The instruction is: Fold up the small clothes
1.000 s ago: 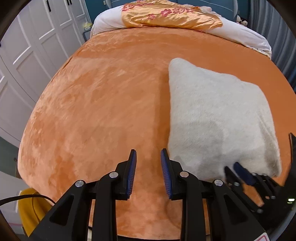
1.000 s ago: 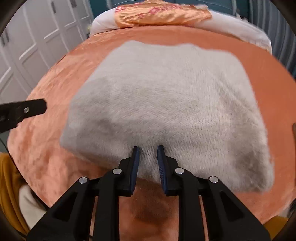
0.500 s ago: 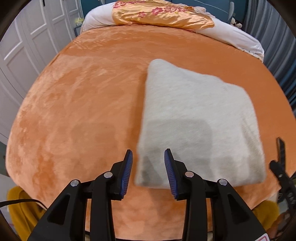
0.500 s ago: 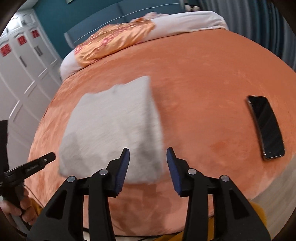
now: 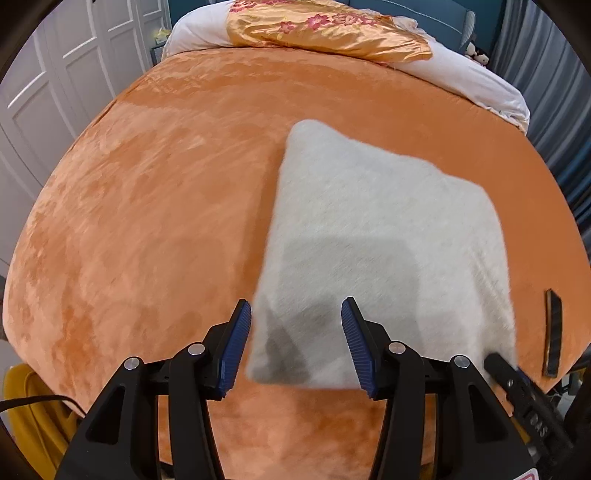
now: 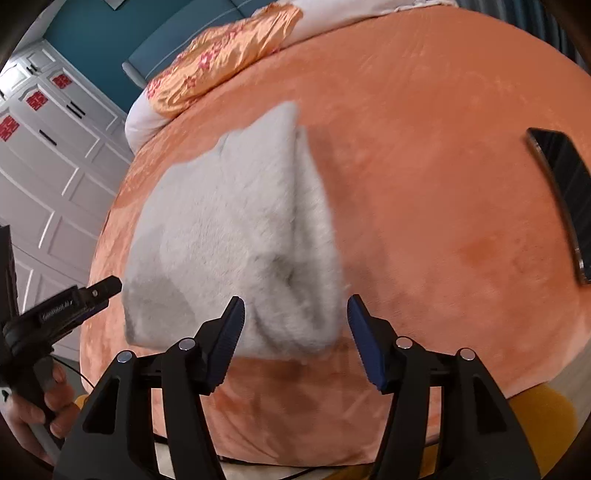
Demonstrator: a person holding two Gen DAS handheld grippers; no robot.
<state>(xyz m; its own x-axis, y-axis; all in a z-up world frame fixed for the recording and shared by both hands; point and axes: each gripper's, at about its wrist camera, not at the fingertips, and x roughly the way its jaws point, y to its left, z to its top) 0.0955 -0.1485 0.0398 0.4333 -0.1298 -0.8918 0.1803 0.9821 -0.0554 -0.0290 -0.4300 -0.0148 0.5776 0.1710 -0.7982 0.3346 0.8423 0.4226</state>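
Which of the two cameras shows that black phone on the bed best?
The right wrist view: the phone lies on the orange blanket, its dark screen facing up and nearly whole. In the left wrist view it is only a thin edge-on sliver at the right, beyond the folded sweater.

The left wrist view is taken low from the near edge of the orange bed (image 5: 155,206), facing the far pillows (image 5: 325,33). The right wrist view is tilted, aimed far-left across the same bed (image 6: 424,155). The folded white garment (image 5: 376,236) (image 6: 229,236) and phone (image 6: 561,192) are shared at close range.
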